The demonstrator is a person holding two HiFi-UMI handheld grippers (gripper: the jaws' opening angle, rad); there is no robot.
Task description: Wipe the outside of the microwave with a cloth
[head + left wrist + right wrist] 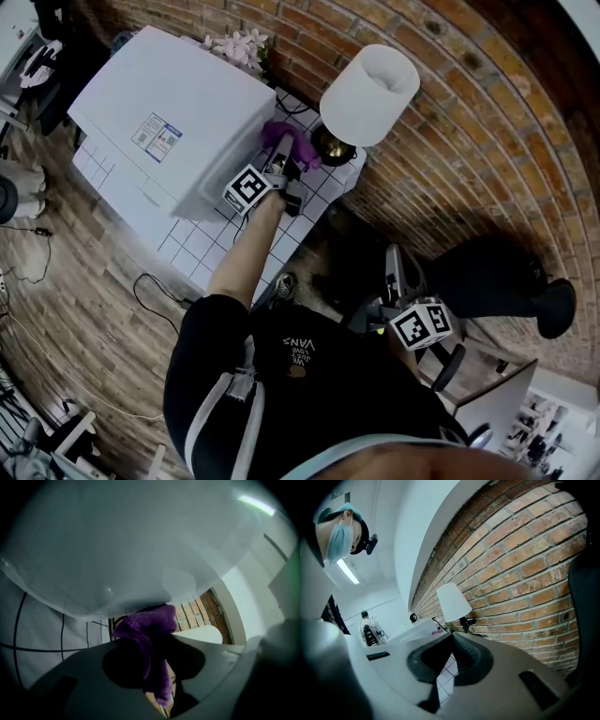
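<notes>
A white microwave stands on a white tiled table. My left gripper is at the microwave's right side, shut on a purple cloth. In the left gripper view the cloth bunches between the jaws of the left gripper and presses against the microwave's white wall. My right gripper hangs low by the person's body, away from the table. Its jaws meet at the tips with nothing between them, as the right gripper view shows.
A lamp with a white shade stands close to the right of the cloth, against the brick wall. Pink flowers sit behind the microwave. A black chair is at the right. A cable lies on the wood floor.
</notes>
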